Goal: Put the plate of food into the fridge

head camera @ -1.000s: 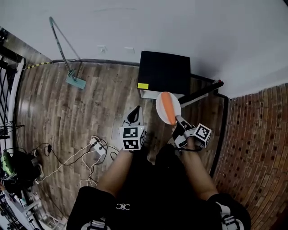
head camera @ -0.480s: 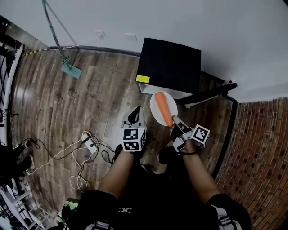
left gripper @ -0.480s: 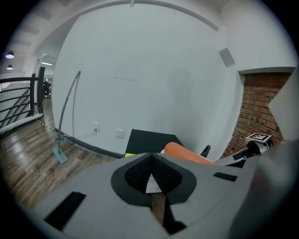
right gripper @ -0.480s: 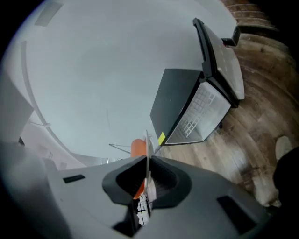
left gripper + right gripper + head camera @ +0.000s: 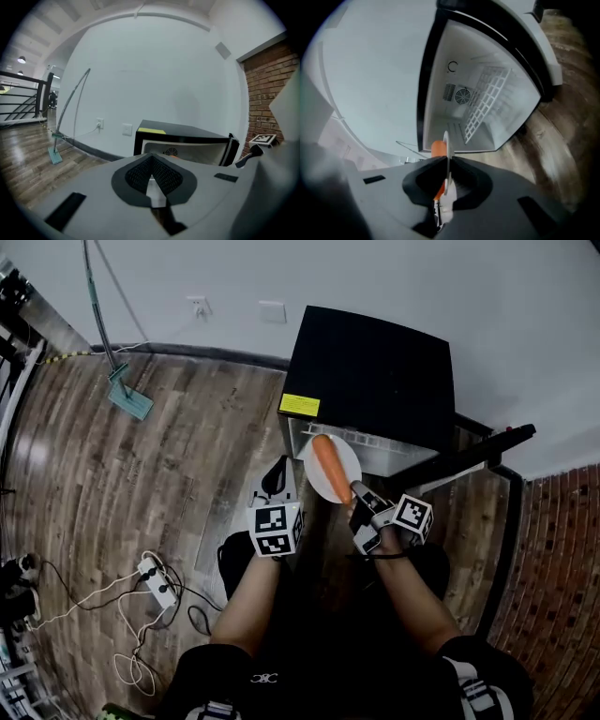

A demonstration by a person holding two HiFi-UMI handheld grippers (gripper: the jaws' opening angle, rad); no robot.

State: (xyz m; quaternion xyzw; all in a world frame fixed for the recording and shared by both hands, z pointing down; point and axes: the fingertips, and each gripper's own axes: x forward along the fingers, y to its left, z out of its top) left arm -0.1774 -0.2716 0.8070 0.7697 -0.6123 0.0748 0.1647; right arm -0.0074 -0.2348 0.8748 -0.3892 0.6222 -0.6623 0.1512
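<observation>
Plate [image 5: 347,457], round, white and smooth, is clamped by its rim between the jaws of the right tool [image 5: 362,501], just in front of the open fridge [image 5: 375,371], a boxy black cabinet with a white interior and a wire-grid shelf [image 5: 486,104]. A long orange carrot [image 5: 329,467] is carried on it. The left tool [image 5: 276,482] is held alongside, its mesh-textured pads [image 5: 136,176] pressed together on nothing, above the wooden plank floor [image 5: 159,465].

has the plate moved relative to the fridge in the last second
Yes. The plate in the right gripper has come nearer the fridge, now overlapping its open front toward the left side.
</observation>
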